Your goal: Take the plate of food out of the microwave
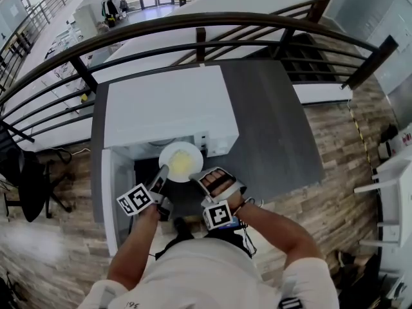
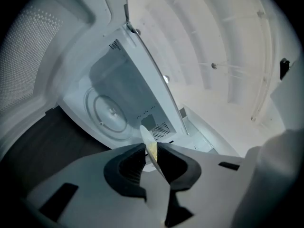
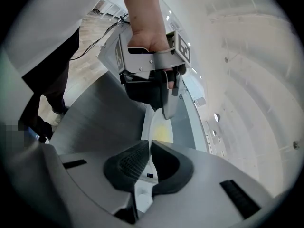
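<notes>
A white plate (image 1: 181, 161) with yellow food hangs just in front of the open microwave (image 1: 170, 105), held from both sides. My left gripper (image 1: 162, 171) is shut on its left rim. In the left gripper view the plate (image 2: 145, 133) shows edge-on between the pads of that gripper (image 2: 151, 148). My right gripper (image 1: 201, 174) is shut on the right rim. In the right gripper view its pads (image 3: 149, 148) pinch the plate (image 3: 159, 127), and the left gripper (image 3: 168, 106) with a hand faces it across the plate. The empty turntable (image 2: 111, 110) lies inside the cavity.
The microwave door (image 1: 111, 192) stands open to the left, beside my left gripper. The microwave sits on a dark grey table (image 1: 270, 127) with bare top to its right. A dark curved railing (image 1: 193, 21) runs behind the table.
</notes>
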Demonstrator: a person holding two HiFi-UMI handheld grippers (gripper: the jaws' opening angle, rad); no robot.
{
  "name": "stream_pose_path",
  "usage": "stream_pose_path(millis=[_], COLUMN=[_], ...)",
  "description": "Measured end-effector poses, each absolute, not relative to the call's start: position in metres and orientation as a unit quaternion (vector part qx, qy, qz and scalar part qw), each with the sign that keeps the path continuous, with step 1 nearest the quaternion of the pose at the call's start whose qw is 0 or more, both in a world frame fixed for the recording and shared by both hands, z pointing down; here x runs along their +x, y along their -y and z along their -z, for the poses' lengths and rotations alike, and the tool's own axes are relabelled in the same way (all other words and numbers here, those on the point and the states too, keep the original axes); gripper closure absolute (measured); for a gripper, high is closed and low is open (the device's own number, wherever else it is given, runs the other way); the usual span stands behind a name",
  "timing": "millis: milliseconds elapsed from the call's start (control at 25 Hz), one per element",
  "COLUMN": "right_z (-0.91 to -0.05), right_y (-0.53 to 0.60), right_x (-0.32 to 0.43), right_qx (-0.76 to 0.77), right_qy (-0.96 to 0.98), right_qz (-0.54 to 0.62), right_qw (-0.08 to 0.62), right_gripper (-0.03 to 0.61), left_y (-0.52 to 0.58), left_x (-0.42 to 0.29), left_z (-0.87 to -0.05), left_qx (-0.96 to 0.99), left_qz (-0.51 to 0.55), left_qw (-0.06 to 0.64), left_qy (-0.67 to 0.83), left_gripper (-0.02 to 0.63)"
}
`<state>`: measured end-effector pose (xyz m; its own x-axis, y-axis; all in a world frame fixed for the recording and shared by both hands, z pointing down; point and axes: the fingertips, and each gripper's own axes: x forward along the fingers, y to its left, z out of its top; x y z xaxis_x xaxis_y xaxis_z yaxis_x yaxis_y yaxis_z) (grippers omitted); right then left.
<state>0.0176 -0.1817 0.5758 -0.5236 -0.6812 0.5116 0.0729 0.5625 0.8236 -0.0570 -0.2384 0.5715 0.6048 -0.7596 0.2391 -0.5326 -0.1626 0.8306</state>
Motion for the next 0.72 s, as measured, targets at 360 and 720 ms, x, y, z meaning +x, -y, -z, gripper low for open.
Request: stream_pose_path(millis=[360, 720], right_z=[-0.55, -0.523], right_y=[0.17, 0.158], right_x=[0.022, 0.026], right_qx=[0.203, 0.209], right_qy=[0.766, 0.769], right_qz=[0.429, 0.428], right_qw=[0.433, 0.426], right_gripper=[0.558, 0.56], left_y=[0.225, 0.213], left_x=[-0.058, -0.056], left_z=[-0.547, -0.518], left_qx=[0.753, 0.754], left_qz=[0.102, 0.109], left_qw=[0.472, 0.469], left_qy=[0.448, 0.447], left_gripper=[0.54, 0.54])
